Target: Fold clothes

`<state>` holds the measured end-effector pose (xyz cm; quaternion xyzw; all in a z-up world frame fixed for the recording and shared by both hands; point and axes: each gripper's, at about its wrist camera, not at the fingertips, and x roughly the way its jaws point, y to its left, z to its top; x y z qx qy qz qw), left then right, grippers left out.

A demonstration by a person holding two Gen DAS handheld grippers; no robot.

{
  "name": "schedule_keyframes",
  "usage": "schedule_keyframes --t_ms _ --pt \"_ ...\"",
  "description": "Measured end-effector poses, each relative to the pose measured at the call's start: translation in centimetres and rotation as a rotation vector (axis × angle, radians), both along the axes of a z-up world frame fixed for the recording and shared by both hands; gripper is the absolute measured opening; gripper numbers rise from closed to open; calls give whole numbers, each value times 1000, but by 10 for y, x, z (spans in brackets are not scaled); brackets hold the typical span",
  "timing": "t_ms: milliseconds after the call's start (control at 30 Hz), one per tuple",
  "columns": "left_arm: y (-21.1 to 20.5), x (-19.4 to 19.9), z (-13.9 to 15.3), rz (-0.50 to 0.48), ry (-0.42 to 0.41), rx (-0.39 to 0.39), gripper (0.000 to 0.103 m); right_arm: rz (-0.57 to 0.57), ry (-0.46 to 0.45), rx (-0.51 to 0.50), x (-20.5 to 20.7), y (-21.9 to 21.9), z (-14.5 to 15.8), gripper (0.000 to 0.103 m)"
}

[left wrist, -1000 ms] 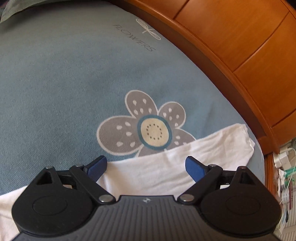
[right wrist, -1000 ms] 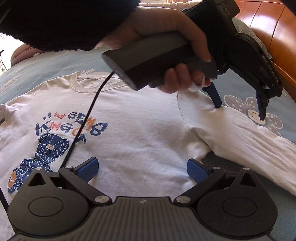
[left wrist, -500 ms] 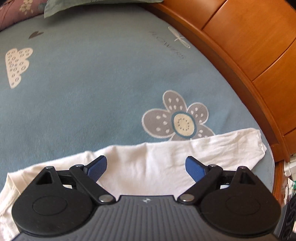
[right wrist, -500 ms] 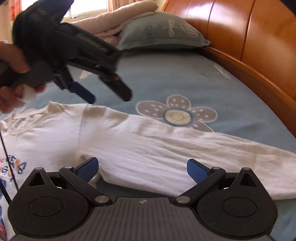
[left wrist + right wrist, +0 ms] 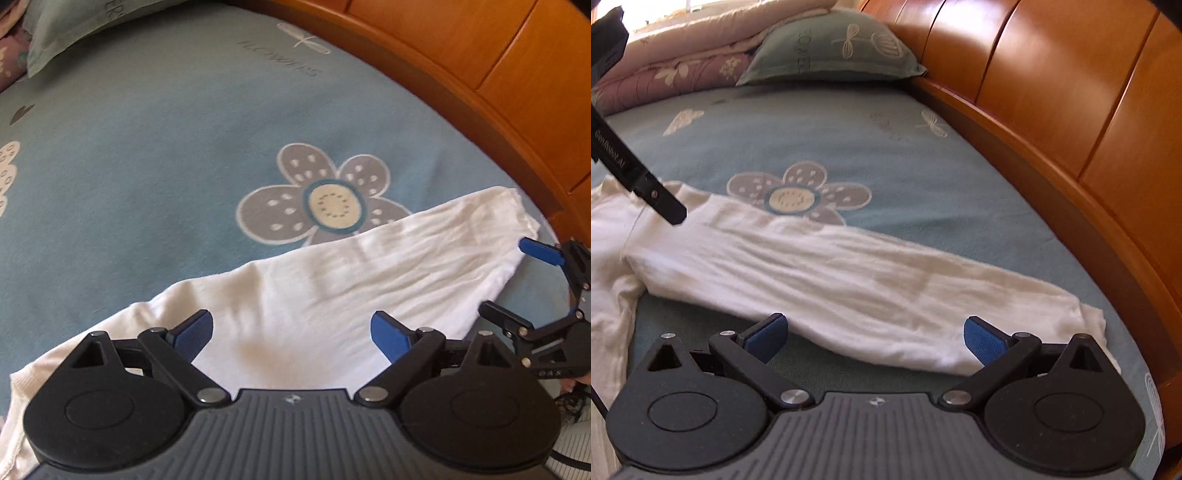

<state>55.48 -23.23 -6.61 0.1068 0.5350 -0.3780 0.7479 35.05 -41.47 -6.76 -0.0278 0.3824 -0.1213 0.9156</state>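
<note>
A blue-green bedsheet (image 5: 923, 177) printed with a grey flower (image 5: 798, 195) and the word "FLOWERS" (image 5: 280, 59) runs along an orange wooden headboard (image 5: 1071, 110). The white shirt's long sleeve (image 5: 831, 280) lies flat, its long axis crosswise ahead of both jaws. The right gripper (image 5: 873, 336), jaws apart and empty, is nearer the cuff (image 5: 1089, 317); the left gripper (image 5: 291, 332), also wide and empty, hangs over mid-sleeve.

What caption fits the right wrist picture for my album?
Open right gripper hovers over a white shirt's long sleeve spread on a flowered blue bedsheet.
</note>
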Motion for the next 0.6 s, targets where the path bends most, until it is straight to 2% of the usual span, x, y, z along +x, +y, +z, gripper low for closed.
schedule_keyframes --t_ms 33,133,200,267,333,433,467,533,600 --pt "-5 -3 -1 -23 0 -11 92 -16 -5 -2 4 -5 -1 103" --pt "-20 -15 -19 -77 -47 65 92 -69 41 -3 7 -23 -17 103" --pt "-23 -23 -21 -113 -96 83 95 -83 40 66 -9 -37 -25 103" --pt "-28 -25 -19 -130 -106 99 94 -101 30 133 -29 -50 -24 103" --pt "-34 -22 -10 -136 -92 68 94 -138 42 146 -35 -61 -17 103" --pt "-48 -19 2 -160 -85 14 94 -208 -54 176 -36 -84 -5 103" --pt "-56 -19 6 -184 -77 -12 94 -221 -59 177 -30 -93 -6 103" --pt "-71 -24 7 -237 -64 -34 94 -230 -22 170 -16 -106 -15 103" --pt "-82 -28 1 -271 -61 -5 94 -234 10 142 -10 -117 -28 103"
